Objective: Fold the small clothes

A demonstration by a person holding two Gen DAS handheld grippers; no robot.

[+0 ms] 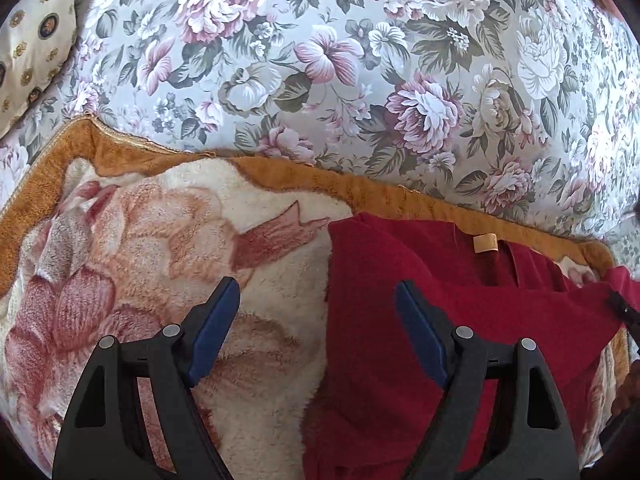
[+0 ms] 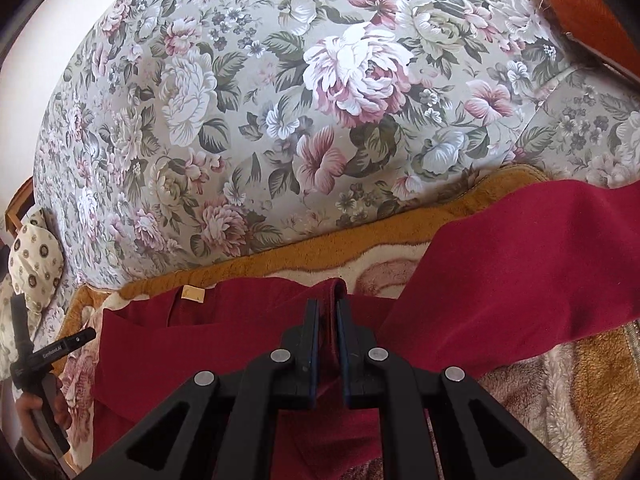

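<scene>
A dark red garment point(image 1: 420, 320) with a small tan neck label point(image 1: 485, 244) lies on a fleece blanket point(image 1: 160, 240). My left gripper point(image 1: 318, 300) is open and empty, hovering over the garment's left edge, one finger over the blanket and one over the red cloth. In the right wrist view my right gripper point(image 2: 328, 312) is shut on a pinched fold of the red garment point(image 2: 520, 264), with cloth lifted and draped to the right. The label point(image 2: 193, 293) also shows there.
The blanket has a cream floral middle and an orange-brown border point(image 1: 280, 172). Behind it rises a floral-upholstered sofa back point(image 1: 360, 60). A cream patterned cushion point(image 1: 32, 40) sits at far left. The left gripper's body shows in the right wrist view point(image 2: 36, 360).
</scene>
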